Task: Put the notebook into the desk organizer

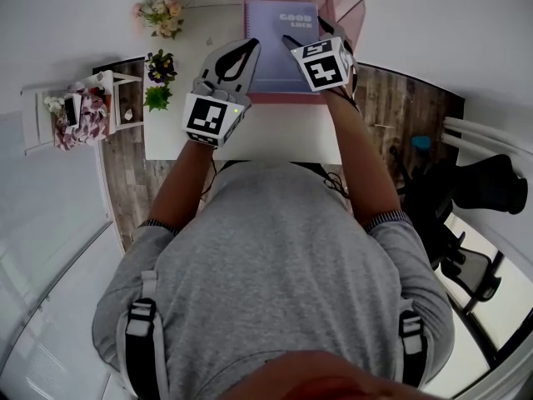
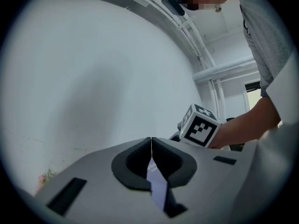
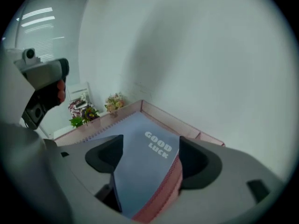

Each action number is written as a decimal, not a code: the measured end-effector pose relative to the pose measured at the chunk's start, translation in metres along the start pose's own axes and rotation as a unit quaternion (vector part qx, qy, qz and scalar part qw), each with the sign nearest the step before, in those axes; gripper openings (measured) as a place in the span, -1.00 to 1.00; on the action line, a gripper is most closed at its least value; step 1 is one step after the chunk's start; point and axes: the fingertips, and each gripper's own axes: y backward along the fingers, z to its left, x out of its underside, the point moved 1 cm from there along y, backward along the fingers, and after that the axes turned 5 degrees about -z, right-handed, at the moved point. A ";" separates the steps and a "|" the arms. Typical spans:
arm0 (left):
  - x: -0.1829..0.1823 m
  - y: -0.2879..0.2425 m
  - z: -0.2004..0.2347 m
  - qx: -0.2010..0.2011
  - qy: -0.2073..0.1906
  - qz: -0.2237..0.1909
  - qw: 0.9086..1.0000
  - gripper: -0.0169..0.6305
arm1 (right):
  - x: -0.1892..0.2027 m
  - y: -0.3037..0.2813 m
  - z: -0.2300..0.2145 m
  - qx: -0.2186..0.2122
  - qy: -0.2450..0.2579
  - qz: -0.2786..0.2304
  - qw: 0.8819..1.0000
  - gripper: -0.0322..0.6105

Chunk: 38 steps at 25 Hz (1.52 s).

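Observation:
A lavender spiral notebook point(image 1: 279, 44) printed "GOOD LUCK" lies flat inside the pink desk organizer point(image 1: 287, 98) at the far edge of the white desk. My right gripper point(image 1: 306, 32) hovers over the notebook's right side, tilted down. In the right gripper view its jaws point(image 3: 148, 153) stand wide open with the notebook point(image 3: 140, 139) below them and nothing gripped. My left gripper point(image 1: 250, 47) is at the notebook's left edge, pointing level. Its pads point(image 2: 151, 146) meet tip to tip, and a sliver of notebook shows behind them.
Two small flower pots point(image 1: 160, 15) point(image 1: 158, 77) stand at the desk's left end. A white rack with cloth point(image 1: 79, 111) is on the floor at left, a black chair point(image 1: 483, 182) at right. The wall rises just behind the organizer point(image 3: 168, 118).

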 end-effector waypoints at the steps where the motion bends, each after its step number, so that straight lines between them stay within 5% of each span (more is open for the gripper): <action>1: -0.001 0.000 0.000 -0.002 -0.002 0.001 1.000 -0.88 | -0.007 0.006 0.000 -0.007 -0.008 -0.021 1.000 0.29; 9: -0.008 0.003 -0.011 -0.008 -0.007 0.015 1.000 -0.88 | -0.052 0.089 0.009 -0.080 -0.048 -0.207 0.974 0.05; 17: -0.028 0.011 -0.033 -0.006 -0.015 0.003 1.000 -0.88 | -0.058 0.163 0.019 -0.101 -0.018 -0.314 0.944 -0.33; 24: -0.035 0.017 -0.056 0.002 -0.020 -0.005 1.000 -0.88 | -0.049 0.198 0.021 -0.109 -0.020 -0.359 0.927 -0.86; 38: -0.041 0.019 -0.066 -0.013 -0.024 -0.016 0.999 -0.88 | -0.035 0.199 0.023 -0.100 -0.010 -0.374 0.922 -0.88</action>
